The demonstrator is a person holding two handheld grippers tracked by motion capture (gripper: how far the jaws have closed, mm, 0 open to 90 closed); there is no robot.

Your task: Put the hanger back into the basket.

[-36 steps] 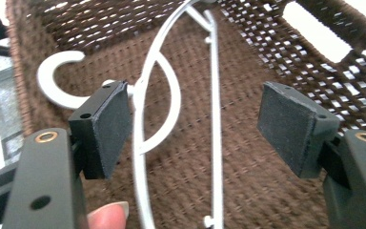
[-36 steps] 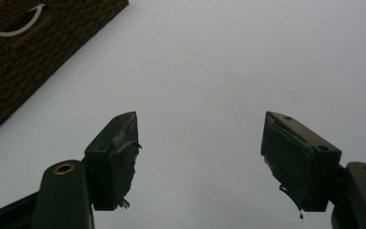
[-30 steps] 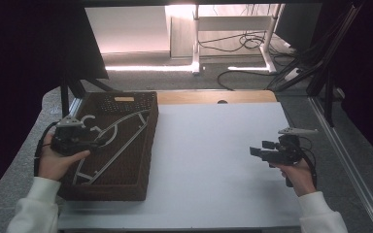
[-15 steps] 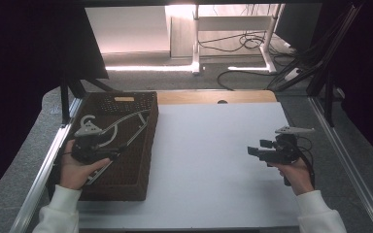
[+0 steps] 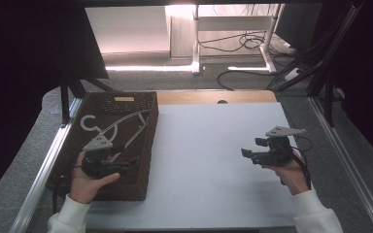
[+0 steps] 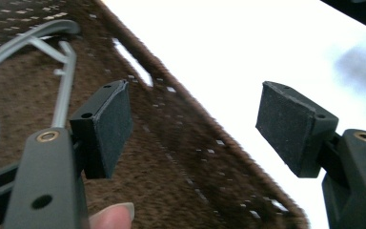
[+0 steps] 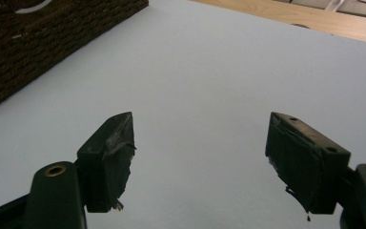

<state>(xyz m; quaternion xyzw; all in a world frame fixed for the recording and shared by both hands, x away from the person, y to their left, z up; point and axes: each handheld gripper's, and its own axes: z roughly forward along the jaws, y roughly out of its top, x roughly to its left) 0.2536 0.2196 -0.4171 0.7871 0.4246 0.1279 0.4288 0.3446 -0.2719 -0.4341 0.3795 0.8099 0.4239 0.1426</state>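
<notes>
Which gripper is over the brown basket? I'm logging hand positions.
The left gripper: it hangs above the basket holding the grey hanger, while the right gripper is over the white tabletop.

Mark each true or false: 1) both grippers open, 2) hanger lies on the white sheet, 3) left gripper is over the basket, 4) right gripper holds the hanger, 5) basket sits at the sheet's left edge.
1) Both grippers are open. True: the left gripper and the right gripper each show a wide gap with nothing between the fingers.
2) The hanger lies on the white sheet. False: the hanger lies on top of the brown wicker basket.
3) The left gripper is over the basket. True.
4) The right gripper holds the hanger. False: it is empty, above the white sheet.
5) The basket sits at the sheet's left edge. True.
</notes>
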